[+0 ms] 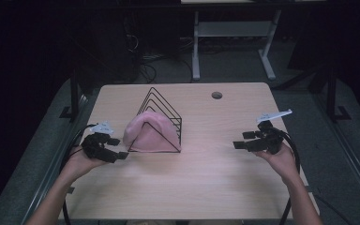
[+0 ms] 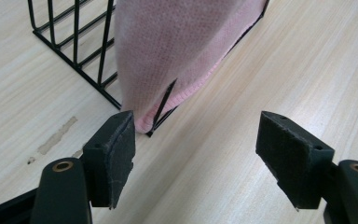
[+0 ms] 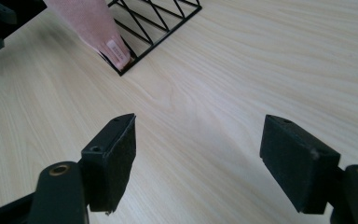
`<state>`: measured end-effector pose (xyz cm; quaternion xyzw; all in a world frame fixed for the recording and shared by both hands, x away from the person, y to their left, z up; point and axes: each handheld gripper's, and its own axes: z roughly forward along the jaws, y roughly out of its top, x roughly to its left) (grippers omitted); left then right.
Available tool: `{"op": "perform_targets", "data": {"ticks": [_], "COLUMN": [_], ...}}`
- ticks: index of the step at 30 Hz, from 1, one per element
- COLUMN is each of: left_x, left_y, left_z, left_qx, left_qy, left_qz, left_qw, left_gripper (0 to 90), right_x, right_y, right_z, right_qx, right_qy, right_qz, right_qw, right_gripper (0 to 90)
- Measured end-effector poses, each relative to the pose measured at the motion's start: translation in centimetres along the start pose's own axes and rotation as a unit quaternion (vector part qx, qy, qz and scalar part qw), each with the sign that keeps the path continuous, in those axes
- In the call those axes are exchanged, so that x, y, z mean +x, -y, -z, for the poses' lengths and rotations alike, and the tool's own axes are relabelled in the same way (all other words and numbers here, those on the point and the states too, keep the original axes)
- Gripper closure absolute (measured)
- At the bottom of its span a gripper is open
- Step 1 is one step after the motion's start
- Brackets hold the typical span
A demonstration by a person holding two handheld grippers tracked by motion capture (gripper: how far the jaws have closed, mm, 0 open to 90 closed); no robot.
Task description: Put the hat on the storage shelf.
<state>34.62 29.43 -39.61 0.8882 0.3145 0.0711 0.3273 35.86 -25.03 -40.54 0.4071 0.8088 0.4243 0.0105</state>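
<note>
A pink knitted hat (image 1: 152, 133) hangs over the front of a black wire rack (image 1: 166, 105) with triangular dividers, standing mid-table. My left gripper (image 1: 118, 148) is just left of the rack, open. Seen in the left gripper view, the hat's (image 2: 182, 46) lower corner lies a little beyond the left gripper (image 2: 198, 140), by the left pad, untouched, with the rack (image 2: 74, 42) wires behind. My right gripper (image 1: 243, 140) hovers open over bare wood well to the right. The right gripper view has the right gripper (image 3: 198, 144) empty, and the hat (image 3: 93, 23) with a small label and the rack (image 3: 154, 18) far off.
The light wooden table (image 1: 206, 183) has a round cable hole (image 1: 217, 95) near its far right side. A pale scuff (image 2: 58, 135) marks the wood by the left gripper. Beyond the table stands a white desk frame (image 1: 234, 33) on a dark floor.
</note>
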Motion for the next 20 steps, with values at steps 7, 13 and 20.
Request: {"op": "perform_targets", "data": {"ticks": [7,13,20], "left_x": [-0.2,-0.4,-0.9], "left_y": [0.3,0.7,1.5], "left_z": [-0.2,-0.2,-0.2], "left_qx": [0.0,0.0,-0.006], "left_qy": [0.0,-0.002,-0.004], "left_qz": [0.003,0.003,0.006], "left_qw": [1.0,1.0,1.0], "left_gripper": [28.2,28.2,27.9], "right_x": [-0.4,-0.6,-0.2], "right_y": [1.6,2.9,4.9], "right_z": [0.7,1.2,1.9], "right_qx": [-0.003,-0.006,-0.004], "right_qy": [0.007,0.014,0.024], "right_qz": [-0.008,-0.014,-0.021], "right_qw": [0.9999,0.9998,0.9995], "right_gripper": [26.4,26.4,25.1]}}
